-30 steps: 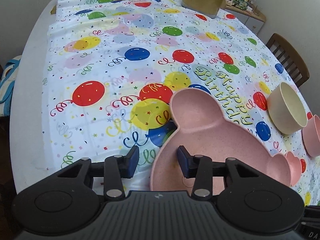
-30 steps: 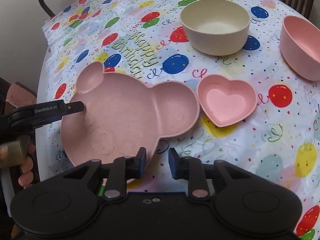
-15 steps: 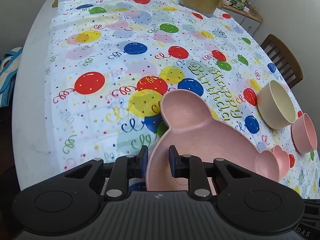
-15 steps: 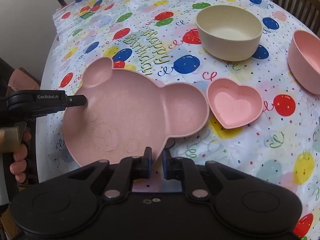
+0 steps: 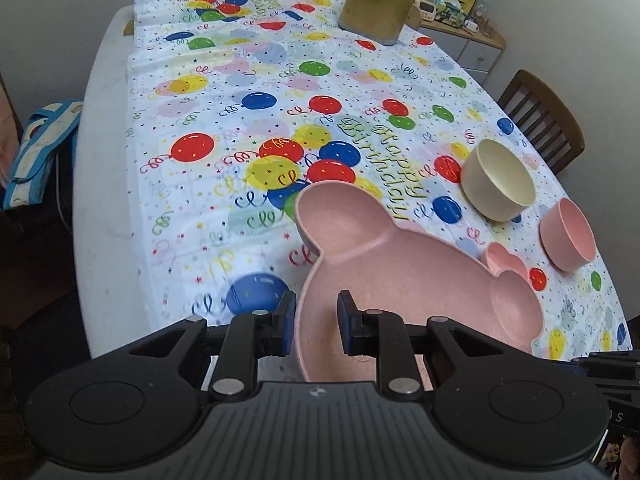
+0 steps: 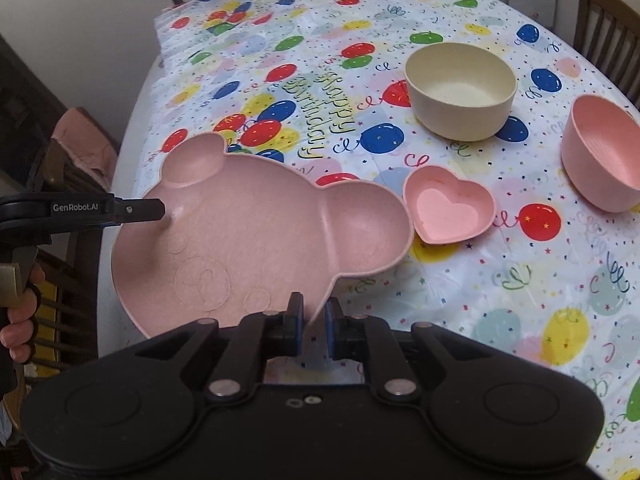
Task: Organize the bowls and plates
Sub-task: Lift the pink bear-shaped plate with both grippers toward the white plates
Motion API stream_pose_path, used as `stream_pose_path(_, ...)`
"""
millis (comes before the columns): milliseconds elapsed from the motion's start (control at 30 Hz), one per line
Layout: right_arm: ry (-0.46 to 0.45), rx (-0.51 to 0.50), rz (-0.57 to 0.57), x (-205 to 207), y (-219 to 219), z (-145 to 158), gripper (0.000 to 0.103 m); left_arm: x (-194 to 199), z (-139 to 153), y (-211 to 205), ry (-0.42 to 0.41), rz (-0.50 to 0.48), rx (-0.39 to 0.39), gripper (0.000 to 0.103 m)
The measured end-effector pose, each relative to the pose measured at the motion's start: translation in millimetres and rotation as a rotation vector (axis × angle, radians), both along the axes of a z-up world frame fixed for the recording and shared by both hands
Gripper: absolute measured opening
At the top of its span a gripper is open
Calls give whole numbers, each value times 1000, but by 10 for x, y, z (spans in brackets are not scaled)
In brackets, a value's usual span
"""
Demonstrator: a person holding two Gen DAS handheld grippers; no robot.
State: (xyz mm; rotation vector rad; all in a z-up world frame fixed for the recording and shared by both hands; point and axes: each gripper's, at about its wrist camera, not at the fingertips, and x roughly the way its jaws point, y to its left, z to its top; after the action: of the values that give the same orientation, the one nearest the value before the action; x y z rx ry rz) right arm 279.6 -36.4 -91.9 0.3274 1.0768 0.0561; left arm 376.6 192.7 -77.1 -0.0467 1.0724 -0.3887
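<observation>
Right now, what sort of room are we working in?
Most likely a home dining room: a table under a balloon "Happy Birthday" tablecloth, wooden chairs pulled up to it, and a cluttered sideboard against the wall.

A long white table (image 5: 104,184) is covered by a party tablecloth (image 5: 248,92) printed with red, blue, yellow and green balloons, curly streamers and the words "Happy Birthday". At the far end of the cloth stands a tan, cone-shaped object (image 5: 376,4). A dark wooden chair (image 5: 540,120) sits at the table's right side. Behind it is a low cabinet (image 5: 468,46) with clutter on top. A blue and white bag (image 5: 36,152) lies left of the table.
</observation>
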Motion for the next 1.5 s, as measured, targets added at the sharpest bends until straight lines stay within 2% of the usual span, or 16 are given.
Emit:
stream_pose_path(300, -28, -3, 86, -548, -172, 257, 10, -845, 301, -214, -38, 24, 13, 21)
stream_pose_path(567, -57, -32, 154, -1127, -425, 408, 10, -1549, 391, -493, -63, 31, 27, 21)
stream_pose_path(767, -69, -66, 197, -1498, -617, 431, 10, -1966, 306, -724, -70, 31, 42, 21)
stream_pose_path(1067, -70, -123, 243, -1857, -852, 266, 10, -2317, 10, -907, -17, 39, 37, 21)
stream_pose_path(1500, -80, -163, 288, -2017, -910, 31, 10, -2620, -230, -966, 12, 44, 51, 21)
